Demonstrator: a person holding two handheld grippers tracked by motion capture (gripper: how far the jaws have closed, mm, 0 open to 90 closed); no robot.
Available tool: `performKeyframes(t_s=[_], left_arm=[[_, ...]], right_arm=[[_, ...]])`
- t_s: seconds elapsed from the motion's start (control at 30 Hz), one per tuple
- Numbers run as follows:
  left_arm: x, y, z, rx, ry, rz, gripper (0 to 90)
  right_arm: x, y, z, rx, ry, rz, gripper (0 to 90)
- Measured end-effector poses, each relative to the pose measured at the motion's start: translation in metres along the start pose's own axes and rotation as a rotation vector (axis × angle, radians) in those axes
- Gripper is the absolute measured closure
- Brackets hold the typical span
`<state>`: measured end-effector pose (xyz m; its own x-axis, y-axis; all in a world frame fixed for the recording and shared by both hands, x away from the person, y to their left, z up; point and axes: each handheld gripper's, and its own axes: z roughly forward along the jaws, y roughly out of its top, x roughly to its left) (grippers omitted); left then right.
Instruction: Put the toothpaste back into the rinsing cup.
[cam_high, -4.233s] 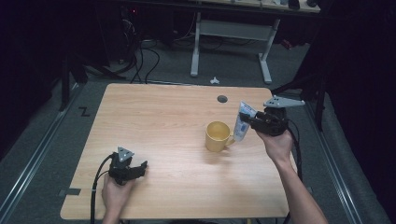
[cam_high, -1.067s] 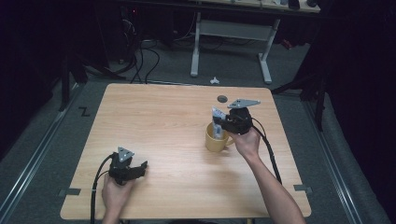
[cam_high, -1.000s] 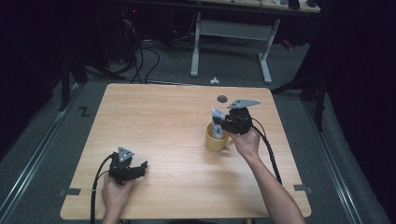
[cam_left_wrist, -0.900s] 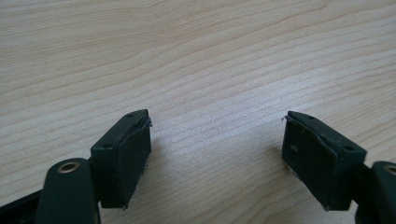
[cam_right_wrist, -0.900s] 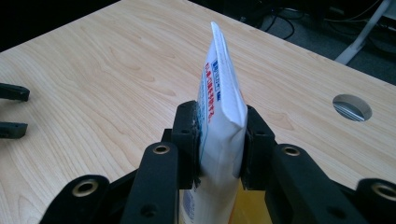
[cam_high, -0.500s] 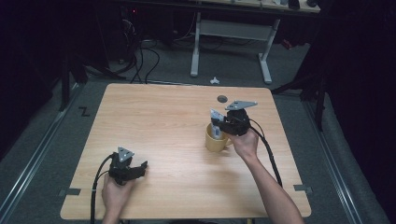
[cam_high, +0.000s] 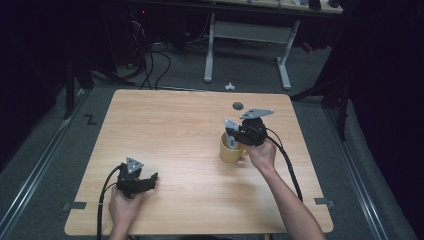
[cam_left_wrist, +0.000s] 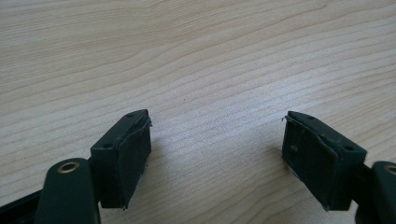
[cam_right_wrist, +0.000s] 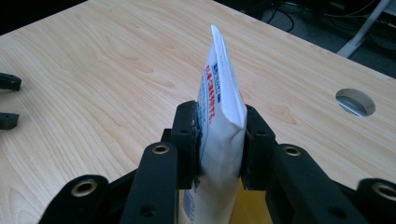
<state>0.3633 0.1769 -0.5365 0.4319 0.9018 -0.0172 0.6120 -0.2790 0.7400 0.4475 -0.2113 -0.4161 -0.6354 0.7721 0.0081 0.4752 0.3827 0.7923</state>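
Right gripper (cam_right_wrist: 219, 140) clamped on a white tube (cam_right_wrist: 219, 112) with red and blue print, tube's lower end down inside the yellow mug (cam_high: 231, 150) near the table's (cam_high: 175, 125) right side, left gripper (cam_left_wrist: 217, 154) resting low on bare wood, jaws wide apart

Tube (cam_right_wrist: 219, 116) — from beside mug (cam_high: 231, 150) to above
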Motion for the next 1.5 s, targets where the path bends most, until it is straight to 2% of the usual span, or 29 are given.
performKeyframes(t_s=[0.93,1.13,1.5], left_arm=[[0.0,0.0,0.0,0.0,-0.001,0.002,24.0],[0.0,0.0,0.0,0.0,0.0,0.002,24.1],[0.0,0.0,0.0,0.0,0.0,0.003,24.1]], right_arm=[[-0.001,-0.008,0.001,0.036,-0.006,-0.007,71.9],[-0.005,-0.015,-0.001,0.023,-0.001,0.025,72.0],[-0.005,-0.019,-0.007,0.017,-0.003,0.01,71.2]])
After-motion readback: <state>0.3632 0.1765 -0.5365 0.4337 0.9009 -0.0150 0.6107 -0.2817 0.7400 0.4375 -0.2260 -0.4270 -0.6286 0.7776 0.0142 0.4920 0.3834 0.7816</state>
